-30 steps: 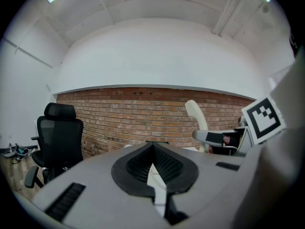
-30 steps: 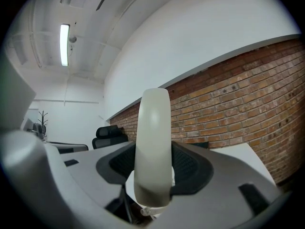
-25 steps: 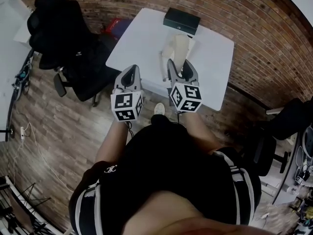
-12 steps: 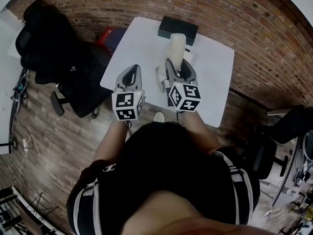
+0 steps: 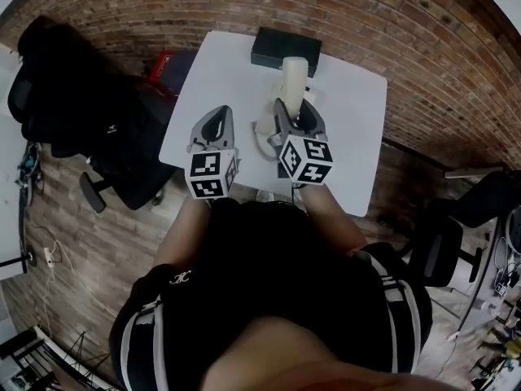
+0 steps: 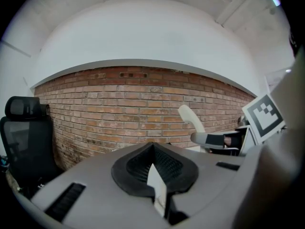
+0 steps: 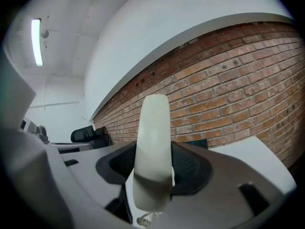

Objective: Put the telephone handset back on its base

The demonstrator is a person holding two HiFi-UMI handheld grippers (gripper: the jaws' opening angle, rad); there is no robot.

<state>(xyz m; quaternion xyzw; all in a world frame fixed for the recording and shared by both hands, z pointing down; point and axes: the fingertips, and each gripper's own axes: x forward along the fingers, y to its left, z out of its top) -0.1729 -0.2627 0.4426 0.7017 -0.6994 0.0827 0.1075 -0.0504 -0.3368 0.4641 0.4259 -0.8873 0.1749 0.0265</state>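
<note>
A cream telephone handset (image 5: 295,76) stands nearly upright in my right gripper (image 5: 299,108), which is shut on its lower part over the white table (image 5: 220,63). In the right gripper view the handset (image 7: 153,147) rises between the dark pads, a cord end hanging below. A pale shape (image 5: 263,129) left of that gripper looks like part of the base or cord; most of it is hidden. My left gripper (image 5: 218,112) hovers over the table's near left edge, jaws together and empty. From the left gripper view (image 6: 152,147) the handset (image 6: 190,118) shows at the right.
A black box (image 5: 285,51) lies at the table's far edge, just beyond the handset. A black office chair (image 5: 73,96) stands left of the table, with a red object (image 5: 167,62) by the brick wall. Another dark chair (image 5: 456,243) is at the right.
Both grippers have moved forward over the table. The handset's top now reaches close to the black box. The grip on the handset is unchanged.
</note>
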